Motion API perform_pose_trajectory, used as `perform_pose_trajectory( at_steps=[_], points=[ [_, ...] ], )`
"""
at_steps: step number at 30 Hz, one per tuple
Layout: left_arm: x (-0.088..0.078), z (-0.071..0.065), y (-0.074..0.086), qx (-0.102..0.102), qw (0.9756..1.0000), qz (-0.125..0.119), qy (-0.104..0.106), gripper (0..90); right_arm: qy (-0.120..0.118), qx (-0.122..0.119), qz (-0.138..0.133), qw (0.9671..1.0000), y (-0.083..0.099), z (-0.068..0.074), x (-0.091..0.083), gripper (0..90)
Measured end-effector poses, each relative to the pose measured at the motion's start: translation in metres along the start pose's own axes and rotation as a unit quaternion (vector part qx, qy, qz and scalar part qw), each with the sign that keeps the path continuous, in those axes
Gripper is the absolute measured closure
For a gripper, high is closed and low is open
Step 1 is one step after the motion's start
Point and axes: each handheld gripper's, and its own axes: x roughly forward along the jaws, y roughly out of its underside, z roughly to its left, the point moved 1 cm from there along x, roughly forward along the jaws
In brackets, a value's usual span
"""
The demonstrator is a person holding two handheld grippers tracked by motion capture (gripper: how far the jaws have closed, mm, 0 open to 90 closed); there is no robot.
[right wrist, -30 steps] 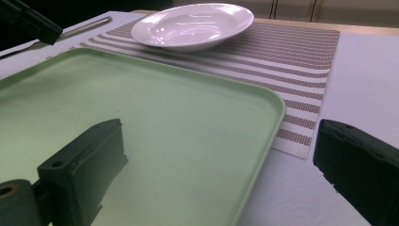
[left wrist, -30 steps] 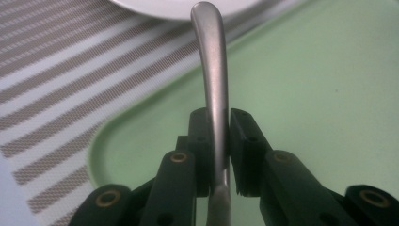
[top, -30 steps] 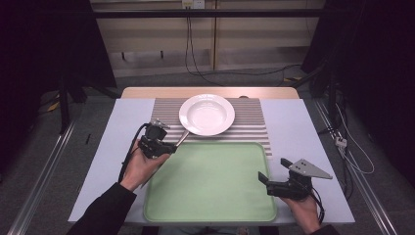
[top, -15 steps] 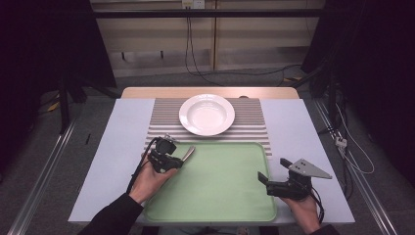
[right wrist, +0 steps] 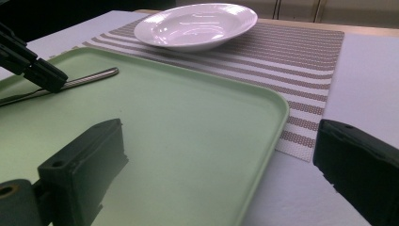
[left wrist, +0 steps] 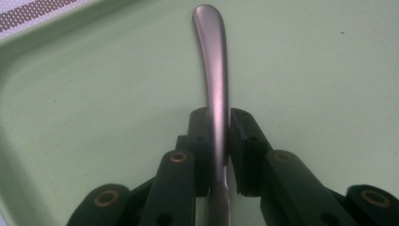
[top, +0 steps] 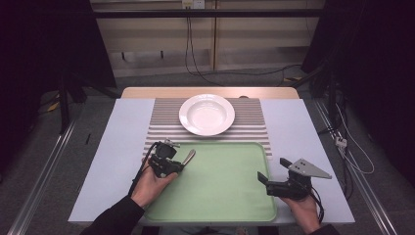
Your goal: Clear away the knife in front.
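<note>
**A:** Your left gripper (top: 182, 166) has its jaws pinched on the metal utensil handle (left wrist: 212, 70), about midway along the shaft. The handle end reaches out over the near-left part of the green tray (top: 230, 196). I can't tell from here whether it is a spoon or a fork; the working end is hidden behind the jaws.

**B:** So what should I watch while setting it down?

**A:** Keep the handle level with the tray floor. In the right gripper view the utensil (right wrist: 89, 77) looks low and close to flat above the tray surface, so I'd judge you need only a short, slow descent. Let it touch along its length before you spread the jaws, or the free end may tip and clatter.

**B:** And the release?

**A:** Open just enough to clear the shaft, then lift straight up so a pad doesn't drag it sideways toward the tray rim.

**B:** My other hand?

**A:** Your right gripper (top: 274, 185) sits at the tray's near-right edge, jaws spread and holding nothing. Leave it there, well apart from the white plate (top: 206, 114) on the striped placemat (top: 254, 128).
</note>
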Motion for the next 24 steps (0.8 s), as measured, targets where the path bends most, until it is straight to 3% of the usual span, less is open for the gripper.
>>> perform_pose_trajectory(
  at_steps=[6,9,11,13,15,18,20,24],
  points=[
    [-0.003,-0.002,0.004,0.003,1.0,0.004,0.001,79.2,-0.001,-0.004,0.001,1.0,0.0,0.001,0.0,2.7],
    [-0.004,-0.001,0.004,0.01,0.9999,0.006,0.011,76.3,-0.002,-0.005,0.003,1.0,0.0,0.001,-0.001,2.7],
    [-0.006,0.001,0.004,0.026,0.9996,-0.006,0.013,74.4,-0.003,-0.006,0.004,1.0,0.0,0.002,-0.001,2.7],
    [-0.009,0.003,0.003,0.025,0.9993,-0.02,0.019,66.9,-0.004,-0.006,0.003,1.0,0.0,0.002,-0.001,2.7],
    [-0.012,0.004,0.002,0.033,0.9987,-0.036,0.012,62.1,-0.003,-0.002,0.004,1.0,0.001,0.001,0.0,2.7],
    [-0.013,0.003,0.001,0.04,0.9976,-0.056,0.002,40.8,-0.003,0.002,0.002,1.0,0.001,0.0,0.001,2.7],
    [-0.011,0.002,-0.001,0.035,0.9979,-0.055,-0.001,31.4,-0.004,0.0,0.003,1.0,0.001,0.0,0.001,2.7],
    [-0.011,-0.004,-0.004,0.057,0.9962,-0.065,0.002,21.5,-0.005,0.003,0.003,1.0,0.001,-0.001,0.001,2.8]
  ],
)
